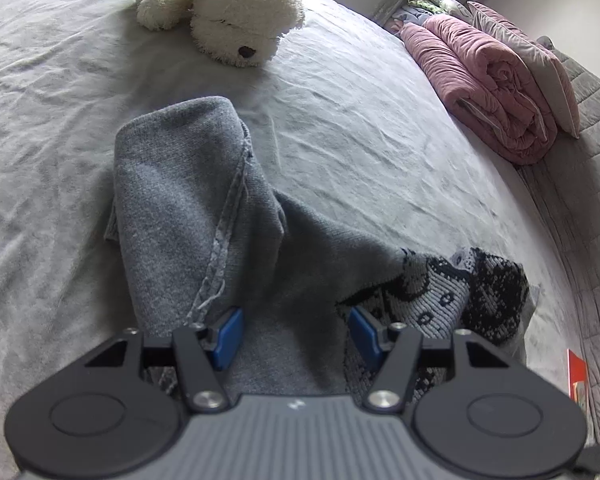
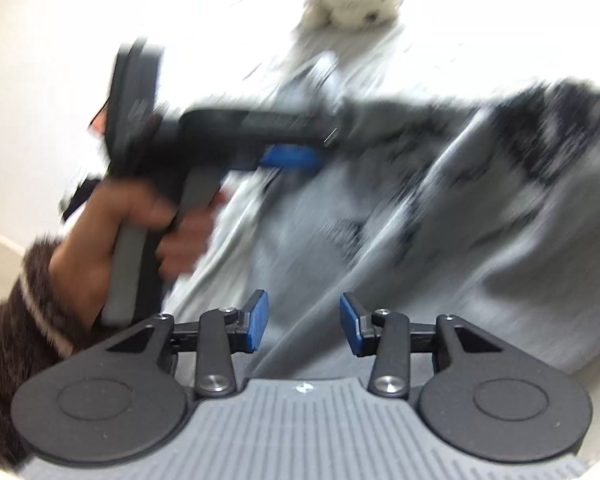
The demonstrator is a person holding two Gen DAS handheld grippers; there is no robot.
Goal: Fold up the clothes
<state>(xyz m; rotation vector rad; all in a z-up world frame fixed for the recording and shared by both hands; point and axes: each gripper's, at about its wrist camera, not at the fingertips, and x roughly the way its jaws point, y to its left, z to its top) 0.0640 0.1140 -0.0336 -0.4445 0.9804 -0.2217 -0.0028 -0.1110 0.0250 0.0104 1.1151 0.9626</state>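
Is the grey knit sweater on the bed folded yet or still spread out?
Partly folded. The grey knit sweater has one plain section doubled over with its inside seam showing, while the dark patterned part lies bunched beside it.

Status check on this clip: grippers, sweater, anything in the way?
Left gripper open, over grey sweater. Right gripper open, nothing between pads. Sweater part-folded on bed. Plush dog beyond, clear of it.
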